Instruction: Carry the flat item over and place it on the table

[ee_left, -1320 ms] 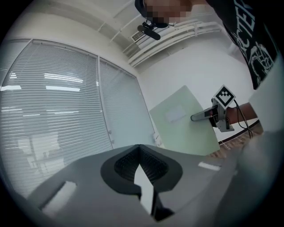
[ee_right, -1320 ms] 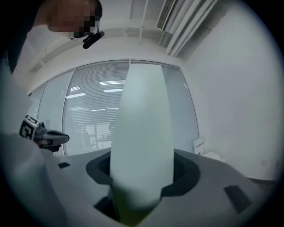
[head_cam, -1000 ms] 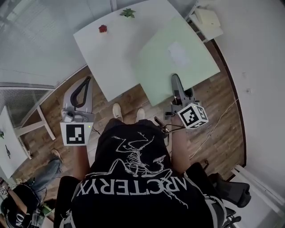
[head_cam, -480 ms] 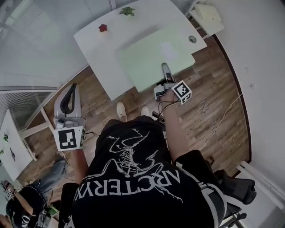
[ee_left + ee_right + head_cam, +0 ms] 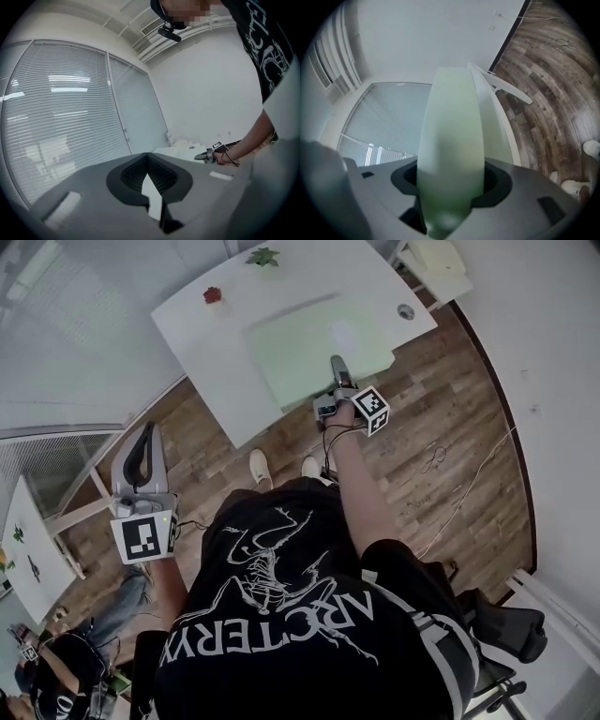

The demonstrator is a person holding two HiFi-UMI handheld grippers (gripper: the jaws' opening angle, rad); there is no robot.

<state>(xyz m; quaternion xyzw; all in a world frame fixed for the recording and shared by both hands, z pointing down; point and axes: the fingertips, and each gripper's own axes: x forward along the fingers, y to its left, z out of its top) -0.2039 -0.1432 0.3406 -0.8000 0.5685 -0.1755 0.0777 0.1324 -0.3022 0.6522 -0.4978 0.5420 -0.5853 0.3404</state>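
Note:
The flat item is a pale green board [image 5: 309, 348]. It lies level over the near right part of the white table [image 5: 211, 348], and a shadow along its far edge leaves it unclear whether it rests on the top. My right gripper [image 5: 336, 368] is shut on the board's near edge; in the right gripper view the board [image 5: 450, 140] stands edge-on between the pads. My left gripper [image 5: 147, 435] hangs over the wood floor at the left, away from the table, shut with nothing in it [image 5: 147, 161]. From there the right gripper [image 5: 206, 156] shows at the table.
A small red ornament [image 5: 214, 294], a green plant [image 5: 262, 256] and a round fitting [image 5: 405, 311] are on the table. A white shelf [image 5: 439, 268] stands at the far right, another white table [image 5: 23, 540] at the left. Cables [image 5: 436, 456] lie on the floor. Another person [image 5: 56, 681] is at lower left.
My right gripper has sunk and rolled, bringing the board from a raised tilt in front of me down level over the table. The left gripper has drifted a little.

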